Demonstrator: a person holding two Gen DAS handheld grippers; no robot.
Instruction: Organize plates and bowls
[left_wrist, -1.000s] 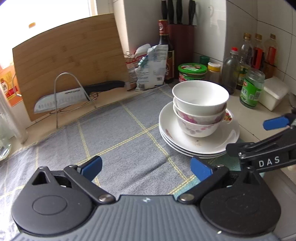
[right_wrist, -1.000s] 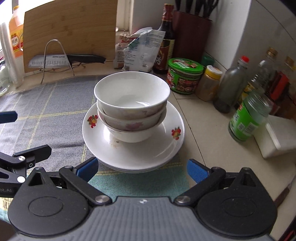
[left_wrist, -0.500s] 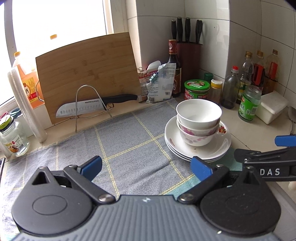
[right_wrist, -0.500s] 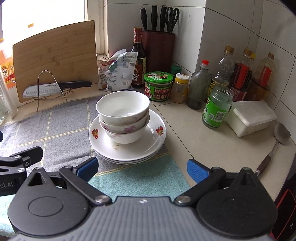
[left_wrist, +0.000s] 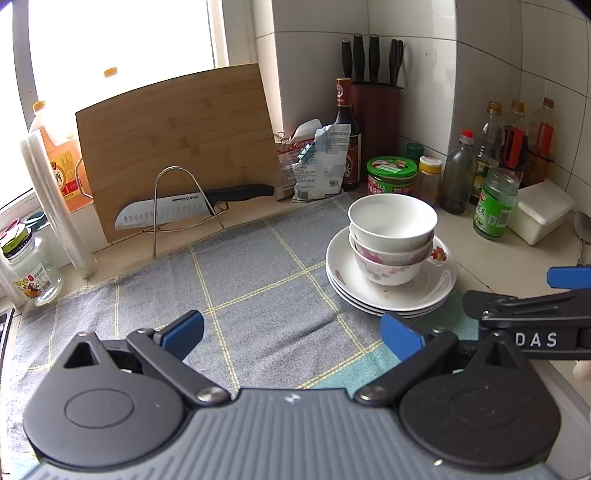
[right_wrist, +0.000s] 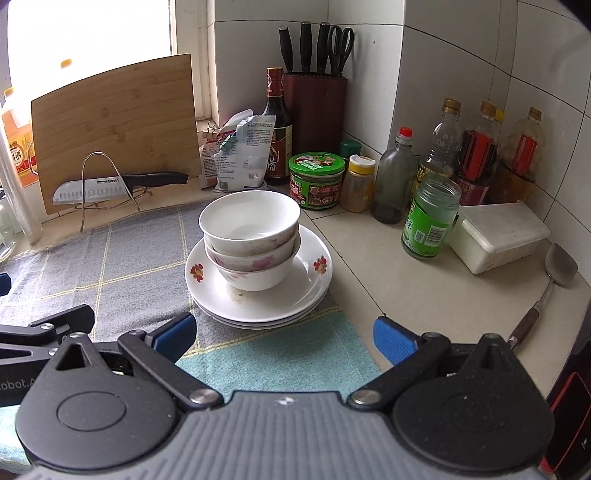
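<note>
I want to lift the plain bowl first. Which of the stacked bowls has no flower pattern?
The top bowl, sitting highest in the stack, is plain white. The two bowls nested under it show pink flowers on their sides.

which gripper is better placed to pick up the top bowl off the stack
Probably right. The right hand-held gripper is open with the top bowl almost straight ahead. The left hand-held gripper, also open, faces bare cloth with the bowl off to its right.
</note>
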